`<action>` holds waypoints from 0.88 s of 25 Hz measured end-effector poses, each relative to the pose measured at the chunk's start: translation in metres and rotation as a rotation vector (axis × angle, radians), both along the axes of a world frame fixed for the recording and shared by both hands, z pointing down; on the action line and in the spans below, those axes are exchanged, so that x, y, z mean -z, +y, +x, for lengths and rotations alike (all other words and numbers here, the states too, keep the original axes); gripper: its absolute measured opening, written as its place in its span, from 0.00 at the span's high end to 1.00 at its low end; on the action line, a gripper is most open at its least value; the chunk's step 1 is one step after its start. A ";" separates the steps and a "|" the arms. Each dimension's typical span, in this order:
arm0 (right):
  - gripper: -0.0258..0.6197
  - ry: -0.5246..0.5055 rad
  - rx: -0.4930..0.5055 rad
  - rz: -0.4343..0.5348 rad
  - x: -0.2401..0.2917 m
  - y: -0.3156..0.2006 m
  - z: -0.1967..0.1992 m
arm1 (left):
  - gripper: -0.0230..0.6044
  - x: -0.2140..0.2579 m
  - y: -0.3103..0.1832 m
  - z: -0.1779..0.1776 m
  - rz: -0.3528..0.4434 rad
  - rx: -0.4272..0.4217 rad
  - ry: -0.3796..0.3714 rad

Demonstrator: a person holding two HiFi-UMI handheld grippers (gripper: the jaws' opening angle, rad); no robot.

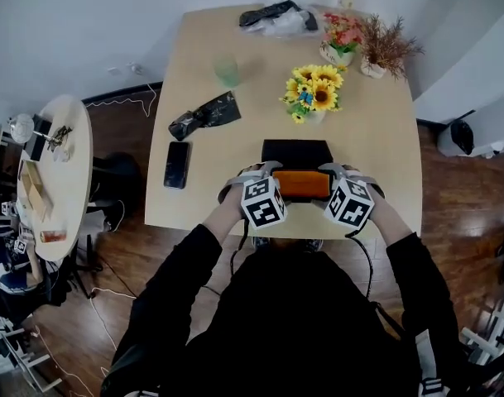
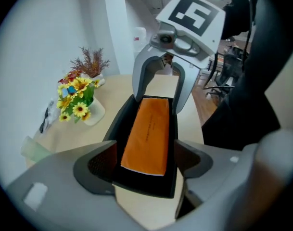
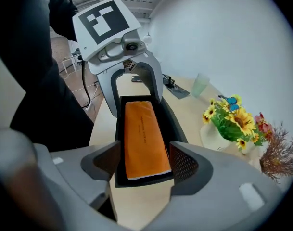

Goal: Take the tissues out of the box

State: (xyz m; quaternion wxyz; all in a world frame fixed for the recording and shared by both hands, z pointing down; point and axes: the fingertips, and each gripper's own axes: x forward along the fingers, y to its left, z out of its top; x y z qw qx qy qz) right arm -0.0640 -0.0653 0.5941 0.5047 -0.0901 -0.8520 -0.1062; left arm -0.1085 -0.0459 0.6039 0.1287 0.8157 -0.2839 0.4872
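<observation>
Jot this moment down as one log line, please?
left gripper: open, astride one end of black box | right gripper: open, astride other end | orange tissue pack: in box, not gripped

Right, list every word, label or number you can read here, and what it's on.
Orange tissue pack: one line of small print, too blurred to read.
Left cube and right cube: black-and-white square markers, no letters or numbers.
Nothing else shows readable text.

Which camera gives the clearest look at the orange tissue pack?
Right gripper view: the orange tissue pack lies close and nearly whole in its black box. The left gripper view shows it almost as well. The head view shows only a small strip.
</observation>
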 end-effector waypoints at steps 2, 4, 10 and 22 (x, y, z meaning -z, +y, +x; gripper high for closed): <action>0.45 0.027 0.021 -0.032 -0.005 0.000 0.000 | 0.40 -0.003 -0.001 -0.001 -0.043 -0.033 0.014; 0.44 0.048 0.036 -0.061 -0.009 0.001 -0.002 | 0.40 -0.009 -0.002 -0.004 -0.093 -0.044 0.025; 0.44 0.085 0.007 -0.119 -0.023 -0.005 -0.009 | 0.40 -0.013 -0.010 -0.002 -0.152 -0.018 0.078; 0.51 0.194 0.018 -0.094 -0.037 -0.005 -0.015 | 0.53 -0.036 -0.008 0.002 -0.188 -0.099 -0.117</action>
